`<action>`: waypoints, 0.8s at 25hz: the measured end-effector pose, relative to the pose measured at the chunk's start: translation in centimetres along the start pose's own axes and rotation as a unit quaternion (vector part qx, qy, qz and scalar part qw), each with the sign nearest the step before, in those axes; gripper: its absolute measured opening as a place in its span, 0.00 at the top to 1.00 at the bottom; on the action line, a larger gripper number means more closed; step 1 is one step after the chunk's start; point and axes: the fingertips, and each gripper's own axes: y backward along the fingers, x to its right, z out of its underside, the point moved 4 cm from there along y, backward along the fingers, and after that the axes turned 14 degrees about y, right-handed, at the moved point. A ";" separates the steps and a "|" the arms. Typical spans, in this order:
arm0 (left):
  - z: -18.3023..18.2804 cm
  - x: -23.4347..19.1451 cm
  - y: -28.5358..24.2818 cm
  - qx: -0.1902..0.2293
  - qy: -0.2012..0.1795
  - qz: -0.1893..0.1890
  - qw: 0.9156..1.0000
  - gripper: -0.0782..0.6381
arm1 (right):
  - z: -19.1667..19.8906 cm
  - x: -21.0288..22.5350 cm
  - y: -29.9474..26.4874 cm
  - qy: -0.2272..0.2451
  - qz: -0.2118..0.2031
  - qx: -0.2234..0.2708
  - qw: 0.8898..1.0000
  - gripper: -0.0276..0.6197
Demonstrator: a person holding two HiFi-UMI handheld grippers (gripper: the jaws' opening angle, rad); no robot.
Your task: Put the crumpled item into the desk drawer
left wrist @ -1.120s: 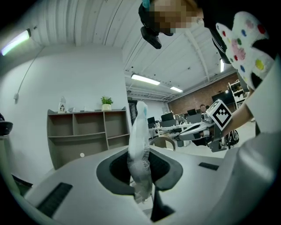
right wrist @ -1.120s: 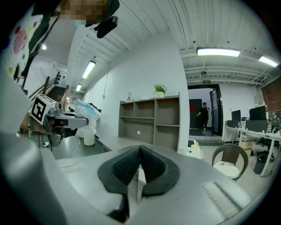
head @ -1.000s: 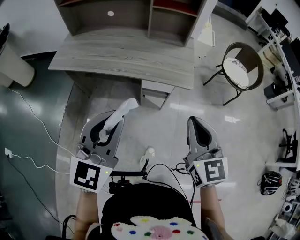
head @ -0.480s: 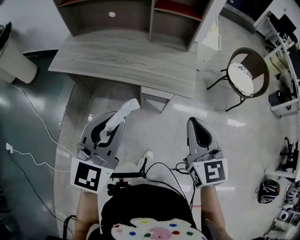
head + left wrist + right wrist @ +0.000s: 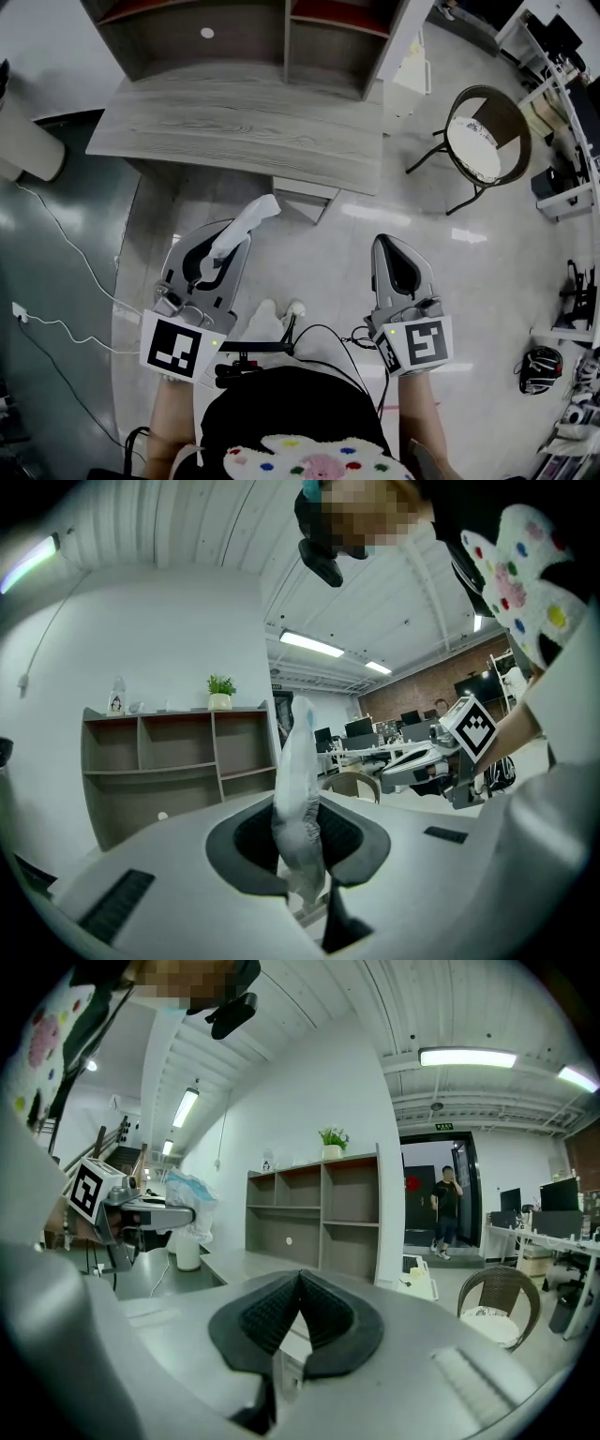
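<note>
Crumpled item [image 5: 251,216]: white wrinkled film-like strip, vert., gripped by left claw [image 5: 228,246]; right claw [image 5: 389,244] clenched, empty; bench [image 5: 234,122]: grey woodgrain.

- round chair [image 5: 483,141] off to the right, white cushion on the seat
- small potted plant [image 5: 332,1138], green leaves
- person [image 5: 448,1206] in dark clothes, way back

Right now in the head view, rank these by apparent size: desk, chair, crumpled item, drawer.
1. desk
2. chair
3. crumpled item and drawer look about alike; the item sits nearer the camera, so I won't rank them.
</note>
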 end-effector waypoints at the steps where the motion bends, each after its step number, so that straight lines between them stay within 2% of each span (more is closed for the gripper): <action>1: -0.2 -0.1 -0.2 0.001 -0.001 0.004 1.000 0.82 | -0.1 0.0 0.0 -0.002 0.002 -0.001 1.000 0.94; 12: 0.3 -1.7 -1.2 -0.006 0.000 0.026 1.000 0.82 | 0.9 -0.9 -1.2 -0.016 0.003 -0.011 1.000 0.94; 16: 0.8 -2.6 -1.5 -0.013 0.004 0.026 1.000 0.82 | 1.1 -1.5 -1.8 -0.010 0.002 0.007 1.000 0.94; 20: 1.6 -3.2 -1.9 -0.017 0.006 0.028 0.999 0.82 | 2.1 -1.9 -2.4 -0.024 -0.003 0.009 1.000 0.94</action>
